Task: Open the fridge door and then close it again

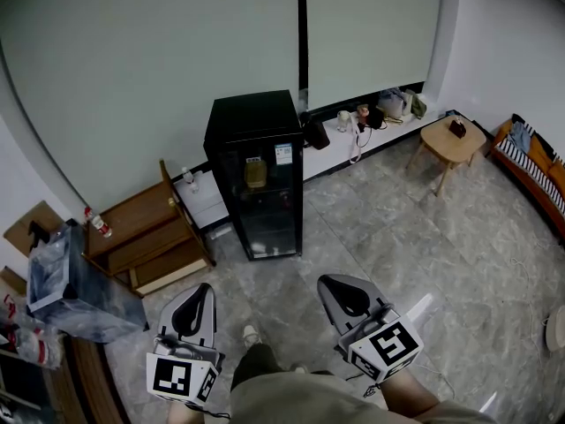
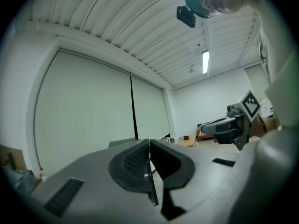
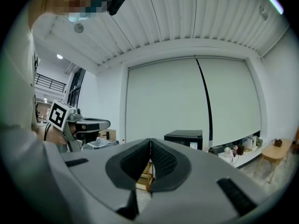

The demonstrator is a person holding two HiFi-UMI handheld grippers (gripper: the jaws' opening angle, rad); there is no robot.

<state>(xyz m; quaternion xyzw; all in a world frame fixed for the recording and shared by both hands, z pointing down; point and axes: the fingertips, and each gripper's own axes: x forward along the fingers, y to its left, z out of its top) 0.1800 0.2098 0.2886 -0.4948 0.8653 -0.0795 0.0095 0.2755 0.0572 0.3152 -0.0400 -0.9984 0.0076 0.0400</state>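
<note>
Though fridge [image 1: 265,193] wears labels [image 1: 282,154], print unreadable; left gripper [image 1: 205,288], right gripper [image 1: 326,283] closed, empty.

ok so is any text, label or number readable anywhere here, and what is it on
Nothing can be read.
White sticker on the fridge door: print too small to read.
Yellow patch beside it: too small to tell.
Marker cubes on the left gripper and right gripper: square patterns only, no letters.

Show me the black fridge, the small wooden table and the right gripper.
black fridge [image 1: 263,203]: head view, on its glass door.
small wooden table [image 1: 441,145]: head view, on bare tabletop.
right gripper [image 3: 150,142]: right gripper view, where its shut jaws meet.
</note>
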